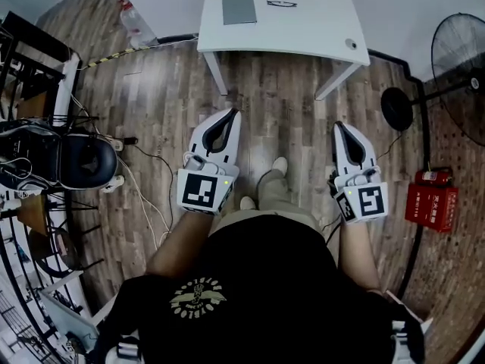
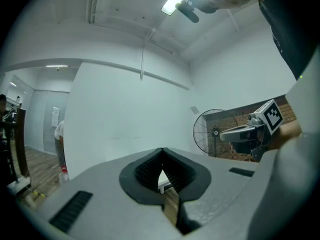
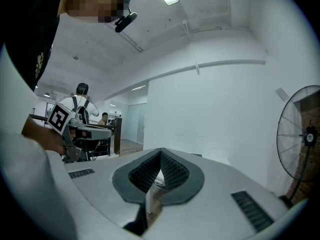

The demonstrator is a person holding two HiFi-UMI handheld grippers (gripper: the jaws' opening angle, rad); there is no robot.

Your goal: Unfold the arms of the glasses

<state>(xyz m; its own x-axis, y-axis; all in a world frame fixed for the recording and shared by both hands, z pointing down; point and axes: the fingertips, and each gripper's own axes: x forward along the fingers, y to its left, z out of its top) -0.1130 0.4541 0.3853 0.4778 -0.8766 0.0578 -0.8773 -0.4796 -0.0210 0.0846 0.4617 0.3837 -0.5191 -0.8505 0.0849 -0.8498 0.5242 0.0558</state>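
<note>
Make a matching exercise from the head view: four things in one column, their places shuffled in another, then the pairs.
Things:
1. glasses
2. fan
3. red case
4. black chair

Places:
a. on the floor at the right edge
b. on the white table
c. far left
d. upper right, on a stand

Pairs: 1-b, 2-d, 3-a, 4-c

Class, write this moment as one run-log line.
left gripper: shut, empty | right gripper: shut, empty | glasses: on table, untouched
</note>
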